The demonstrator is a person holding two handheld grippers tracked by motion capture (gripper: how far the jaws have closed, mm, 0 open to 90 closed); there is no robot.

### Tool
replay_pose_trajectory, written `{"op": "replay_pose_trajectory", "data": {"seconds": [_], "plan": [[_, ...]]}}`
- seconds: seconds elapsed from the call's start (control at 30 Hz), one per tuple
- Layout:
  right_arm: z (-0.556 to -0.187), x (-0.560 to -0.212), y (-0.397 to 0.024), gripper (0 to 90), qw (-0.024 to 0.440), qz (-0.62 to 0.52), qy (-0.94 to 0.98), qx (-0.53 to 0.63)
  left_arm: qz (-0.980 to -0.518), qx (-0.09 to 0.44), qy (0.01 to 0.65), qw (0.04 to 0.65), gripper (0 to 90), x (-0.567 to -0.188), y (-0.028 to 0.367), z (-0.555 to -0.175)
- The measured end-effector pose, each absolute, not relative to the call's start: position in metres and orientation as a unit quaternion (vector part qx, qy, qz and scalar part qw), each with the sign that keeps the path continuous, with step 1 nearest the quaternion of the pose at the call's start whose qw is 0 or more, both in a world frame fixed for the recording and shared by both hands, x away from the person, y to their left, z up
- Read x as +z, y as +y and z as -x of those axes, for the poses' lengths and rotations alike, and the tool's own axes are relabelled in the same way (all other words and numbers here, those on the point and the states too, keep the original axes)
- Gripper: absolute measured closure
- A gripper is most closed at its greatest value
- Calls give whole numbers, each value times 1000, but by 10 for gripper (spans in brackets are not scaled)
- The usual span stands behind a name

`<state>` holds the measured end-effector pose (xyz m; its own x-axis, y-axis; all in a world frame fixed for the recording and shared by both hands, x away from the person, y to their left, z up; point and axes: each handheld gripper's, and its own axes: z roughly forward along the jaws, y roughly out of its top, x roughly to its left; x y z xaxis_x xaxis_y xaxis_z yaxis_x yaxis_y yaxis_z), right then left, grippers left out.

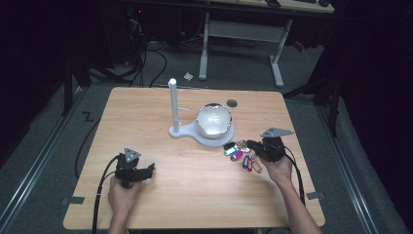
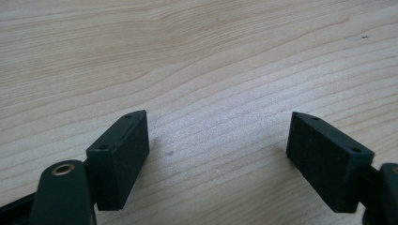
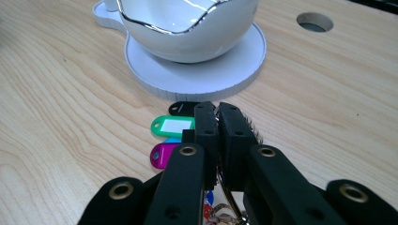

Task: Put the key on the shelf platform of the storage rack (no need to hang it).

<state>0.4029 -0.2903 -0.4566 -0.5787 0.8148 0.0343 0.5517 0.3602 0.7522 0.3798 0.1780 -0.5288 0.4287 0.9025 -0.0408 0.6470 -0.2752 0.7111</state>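
Note:
A bunch of coloured key tags (image 1: 242, 157) on metal rings hangs at my right gripper (image 1: 250, 145), near the table's right side. In the right gripper view the jaws (image 3: 217, 110) are pressed together with metal ring wire caught between them. A green tag (image 3: 172, 125), a magenta tag (image 3: 162, 153) and a black tag (image 3: 180, 108) lie just to their left. A white bowl with a silver rim (image 1: 213, 119) sits on a white stand base (image 1: 182, 130) with an upright post (image 1: 172, 105). My left gripper (image 1: 148, 169) rests low at the front left, jaws (image 2: 218, 131) wide apart over bare wood.
The wooden table (image 1: 195, 190) has a round cable hole (image 1: 232, 103) behind the bowl. The stand's disc (image 3: 197, 75) lies close ahead of the right jaws. Beyond the table there are cables and a desk frame on the floor.

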Motion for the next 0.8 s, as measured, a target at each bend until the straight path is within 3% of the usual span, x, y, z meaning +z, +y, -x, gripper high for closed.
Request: {"op": "replay_pose_trajectory", "data": {"seconds": [0.8], "plan": [[-399,-423,-290,879,180,-402,798,412,-775,190,500,336,219,-529,178,-380]]}}
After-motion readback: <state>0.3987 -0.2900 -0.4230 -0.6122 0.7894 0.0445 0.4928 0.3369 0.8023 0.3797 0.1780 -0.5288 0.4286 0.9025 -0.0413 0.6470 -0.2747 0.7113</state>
